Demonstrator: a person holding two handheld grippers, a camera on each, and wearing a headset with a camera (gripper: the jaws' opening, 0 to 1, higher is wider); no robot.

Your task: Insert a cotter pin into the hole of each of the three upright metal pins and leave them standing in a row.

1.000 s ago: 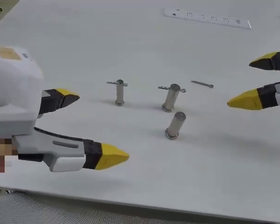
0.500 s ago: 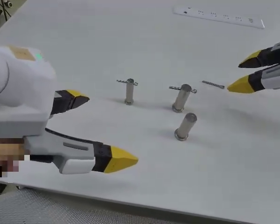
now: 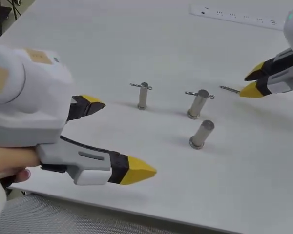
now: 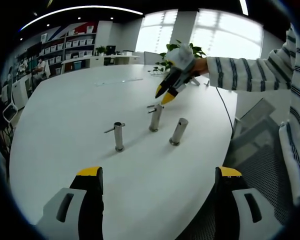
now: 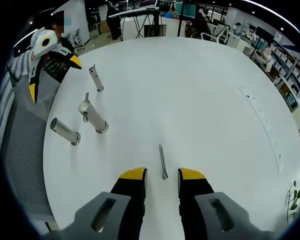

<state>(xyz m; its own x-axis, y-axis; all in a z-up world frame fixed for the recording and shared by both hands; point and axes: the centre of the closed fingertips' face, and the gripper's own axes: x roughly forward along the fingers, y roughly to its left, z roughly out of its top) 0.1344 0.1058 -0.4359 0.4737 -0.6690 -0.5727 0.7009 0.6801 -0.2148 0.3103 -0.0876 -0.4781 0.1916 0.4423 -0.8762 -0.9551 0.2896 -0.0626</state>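
Right gripper view: thin silver cotter pin [image 5: 162, 161] lies flat, long axis in line with right gripper [image 5: 162, 173], jaws narrowly parted; left gripper [image 4: 159, 171] spread wide.

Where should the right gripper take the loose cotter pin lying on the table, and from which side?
Probably grip the cotter pin at its near end, across its thin shank, the right gripper coming from above. It lies flat, in line with the open jaws that straddle that end, leaving the far tip free.
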